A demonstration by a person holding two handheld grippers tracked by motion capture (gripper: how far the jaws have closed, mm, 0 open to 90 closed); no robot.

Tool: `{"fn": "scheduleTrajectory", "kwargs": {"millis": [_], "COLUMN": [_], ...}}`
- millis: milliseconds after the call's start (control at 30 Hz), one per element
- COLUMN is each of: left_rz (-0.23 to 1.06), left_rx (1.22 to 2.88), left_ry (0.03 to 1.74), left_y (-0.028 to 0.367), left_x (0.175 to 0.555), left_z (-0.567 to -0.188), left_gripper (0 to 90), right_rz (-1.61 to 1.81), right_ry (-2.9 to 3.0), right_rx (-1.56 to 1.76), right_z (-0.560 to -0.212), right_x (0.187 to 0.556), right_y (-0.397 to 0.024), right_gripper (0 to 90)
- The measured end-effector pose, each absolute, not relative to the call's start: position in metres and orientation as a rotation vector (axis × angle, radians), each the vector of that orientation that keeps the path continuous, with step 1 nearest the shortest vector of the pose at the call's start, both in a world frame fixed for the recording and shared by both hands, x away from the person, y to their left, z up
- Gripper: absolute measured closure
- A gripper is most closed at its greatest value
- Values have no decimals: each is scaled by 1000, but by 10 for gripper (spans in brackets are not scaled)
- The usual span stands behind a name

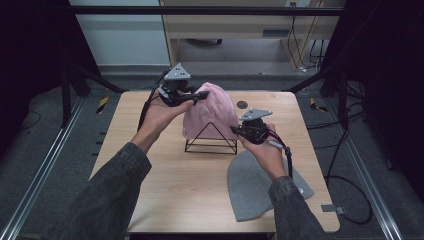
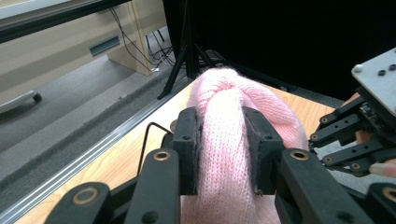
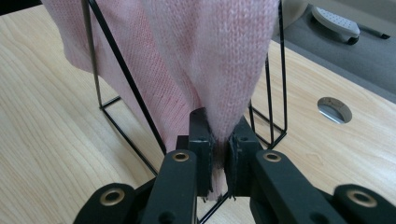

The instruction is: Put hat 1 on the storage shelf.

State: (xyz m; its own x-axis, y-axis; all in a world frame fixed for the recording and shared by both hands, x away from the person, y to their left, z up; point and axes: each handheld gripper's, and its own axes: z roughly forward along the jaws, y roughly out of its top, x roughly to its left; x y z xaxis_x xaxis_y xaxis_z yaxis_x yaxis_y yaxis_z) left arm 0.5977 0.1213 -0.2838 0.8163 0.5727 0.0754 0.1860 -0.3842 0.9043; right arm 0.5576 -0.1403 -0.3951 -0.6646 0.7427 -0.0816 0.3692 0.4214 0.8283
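Draping a pink knitted beanie [image 1: 212, 111] over a black wire triangular stand [image 1: 210, 139], the left gripper [image 2: 223, 154] clamps its far crown while the right gripper [image 3: 219, 158] pinches the near hem; even downward tension should seat it squarely.

Both forearms, in dark grey sleeves, come in from the near edge of the table [image 1: 150, 200] and angle toward its middle. The left hand [image 1: 159, 114] is raised toward the far-left part of the table, wrist bent, carrying the left gripper [image 1: 200, 96] with its jaws pointing right; those jaws are pressed in on a fold at the crown of the pink hat [image 1: 212, 107]. The right hand [image 1: 265, 147] sits lower, near the right edge, with the right gripper [image 1: 235, 130] pointing left. Its jaws are nearly together, pinching the hat's lower hem. The two grippers are near each other, the left one higher and farther from the person.
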Motion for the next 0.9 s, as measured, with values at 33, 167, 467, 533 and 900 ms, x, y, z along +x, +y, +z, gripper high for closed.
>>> {"fn": "scheduleTrajectory", "kwargs": {"millis": [33, 167, 467, 533, 900], "left_rz": [461, 452, 441, 439, 438], "left_rx": [1950, 1958, 1977, 1984, 2030], "left_ry": [567, 565, 564, 564, 577], "left_y": [120, 118, 115, 114, 110], "left_x": [597, 593, 586, 585, 584], "left_z": [-285, -290, -298, -298, -311], "left_gripper": [684, 685, 702, 702, 702], "right_rz": [1145, 1145, 1141, 1139, 1096], "right_ry": [2242, 2246, 2251, 2253, 2267], "right_rx": [946, 963, 993, 991, 1017], "right_z": [-396, -401, -409, -411, -415], "right_x": [558, 558, 556, 556, 551], "right_y": [-140, -142, -146, -146, -149], "right_gripper": [828, 824, 820, 817, 655]}}
